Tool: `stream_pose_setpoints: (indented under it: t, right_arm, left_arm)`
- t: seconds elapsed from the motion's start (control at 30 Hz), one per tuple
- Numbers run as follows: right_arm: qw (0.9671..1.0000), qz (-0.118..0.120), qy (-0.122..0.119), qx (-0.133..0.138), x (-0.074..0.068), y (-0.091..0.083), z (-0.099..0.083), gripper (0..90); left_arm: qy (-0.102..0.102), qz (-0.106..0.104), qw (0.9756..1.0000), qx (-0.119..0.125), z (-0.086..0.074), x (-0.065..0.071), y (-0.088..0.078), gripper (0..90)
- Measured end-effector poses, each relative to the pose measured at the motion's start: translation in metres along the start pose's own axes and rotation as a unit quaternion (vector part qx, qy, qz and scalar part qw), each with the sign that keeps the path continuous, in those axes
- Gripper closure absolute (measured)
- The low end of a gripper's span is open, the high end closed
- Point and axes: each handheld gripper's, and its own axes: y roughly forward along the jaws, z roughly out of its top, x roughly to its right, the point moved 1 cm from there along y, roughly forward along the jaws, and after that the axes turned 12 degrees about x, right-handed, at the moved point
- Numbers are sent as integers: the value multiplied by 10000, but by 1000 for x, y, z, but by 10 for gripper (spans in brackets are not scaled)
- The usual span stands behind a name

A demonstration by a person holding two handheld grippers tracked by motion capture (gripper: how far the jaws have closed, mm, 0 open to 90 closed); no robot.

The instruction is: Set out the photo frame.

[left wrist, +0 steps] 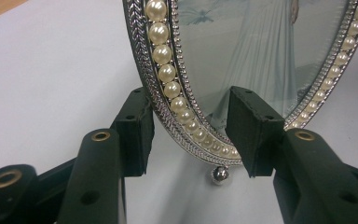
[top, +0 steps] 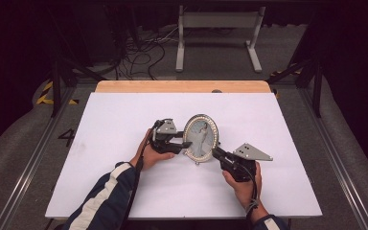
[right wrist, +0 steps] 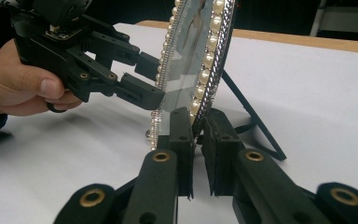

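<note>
An oval silver picture frame (top: 201, 136) edged with pearls stands upright on the white table (top: 124, 120), held up by a black back strut (right wrist: 251, 116). My right gripper (top: 215, 152) comes in from the lower right and is shut on the frame's bottom rim (right wrist: 200, 100). My left gripper (top: 187, 143) reaches in from the left. Its jaws straddle the frame's lower left edge (left wrist: 186, 116), one pad (left wrist: 137, 130) behind the rim and one (left wrist: 249, 133) in front of the glass, with a gap left. A small silver ball foot (left wrist: 220, 174) hangs under the rim.
A wooden strip (top: 182, 86) runs along the table's far edge. Beyond it are cables (top: 139, 57) on the floor and a white metal stand (top: 218, 33). Metal rails (top: 335, 158) flank the table.
</note>
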Motion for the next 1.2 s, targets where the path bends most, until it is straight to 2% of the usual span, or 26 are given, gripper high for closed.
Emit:
stream_pose_setpoints:
  t: [0.23, 0.33, 0.4, 0.47, 0.63, 0.67, 0.7, 0.9, 0.97, 1.07, 1.13, 1.2]
  right_arm:
    - [10000, -59, 15, -57, 3, 1, 1, 814]
    - [9999, -72, 47, -79, 5, 2, 1, 810]
    - [9999, -66, 67, -69, 5, 3, 1, 810]
    - [10000, -68, 17, -68, 4, 5, 3, 813]
    - [9999, -69, -13, -71, 2, 5, 3, 814]
    - [9999, -69, -13, -71, 2, 5, 3, 814]
    - [9999, -86, -12, -63, 2, 5, 3, 814]
    - [9999, -141, 6, -34, 1, 4, 3, 828]
    - [9998, -173, -13, -20, 1, 4, 3, 831]
    - [9998, -185, -9, -10, 0, 4, 3, 832]
    - [9998, -195, -18, -10, 0, 4, 3, 832]
    - [9998, -200, -17, -18, 0, 4, 3, 831]
  left_arm:
    - [52, 21, 10000, -21, -1, 3, -6, 534]
    - [-48, -61, 10000, -1, -1, 3, -10, 536]
    - [94, -12, 9999, -108, -2, 3, -11, 545]
    - [128, -5, 9998, -160, -3, 3, -12, 537]
    - [69, -80, 9999, -32, -3, 1, -10, 490]
    - [62, -53, 10000, 8, -2, 2, -9, 490]
    - [45, -57, 10000, 53, -1, 3, -8, 442]
    - [-74, 130, 9995, 285, 1, 1, -9, 438]
    - [-172, 156, 9992, 340, 2, 0, -11, 430]
    - [-145, 77, 9991, 394, 2, 0, -11, 494]
    - [-9, 194, 9992, 357, 2, 0, -11, 545]
    - [17, 224, 9991, 363, 2, -1, -13, 575]
